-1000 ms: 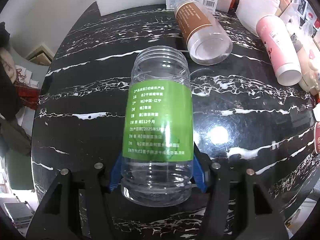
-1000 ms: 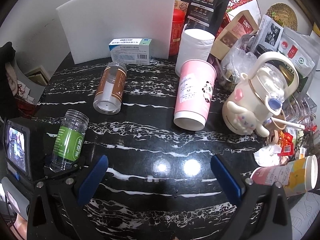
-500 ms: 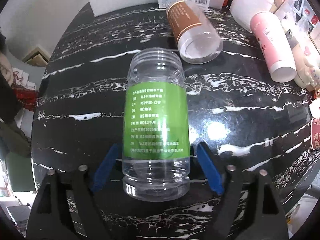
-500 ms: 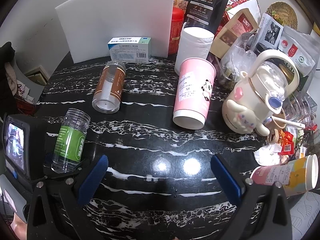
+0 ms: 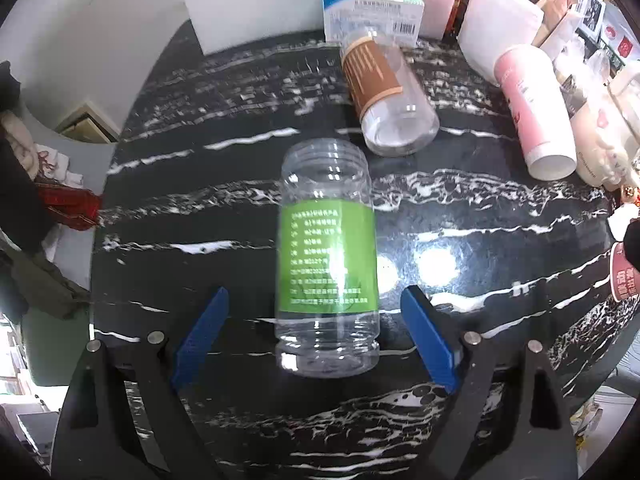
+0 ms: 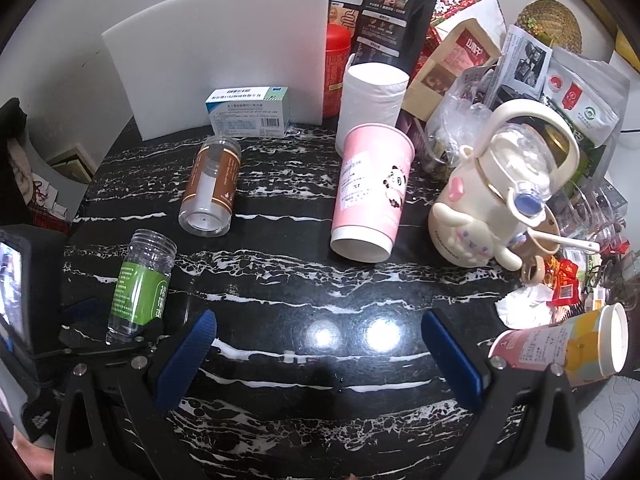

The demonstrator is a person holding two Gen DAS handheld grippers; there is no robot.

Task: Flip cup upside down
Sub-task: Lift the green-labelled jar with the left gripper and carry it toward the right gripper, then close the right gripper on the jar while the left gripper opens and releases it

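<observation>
Clear plastic, with a green label round its middle: the jar (image 5: 327,256) stands on the black marbled bench (image 5: 200,200) between the spread fingers (image 5: 202,330) of the left gripper (image 5: 316,332), with bare gaps on both sides, so nothing pinches it. Its threaded mouth is at the far end, at 12 o'clock in the left wrist view, and its ribbed base is nearest the camera. From the right wrist view the same jar (image 6: 140,284) appears upright or slightly tilted at 9 o'clock, mouth uppermost; I cannot tell for sure whether its base sits flat.

Judged from this, the flip of this jar is not done: the mouth does not face down. Left to do are a grasp, a turn and a set-down on the mouth.

The brown-label jar (image 6: 210,190) and the pink paper cup (image 6: 370,196) at 12 o'clock already stand inverted. The right gripper (image 6: 316,356) hangs over bare bench, fingers wide apart and holding nothing. Another paper cup (image 6: 568,344) lies on its side at 3 o'clock.
</observation>
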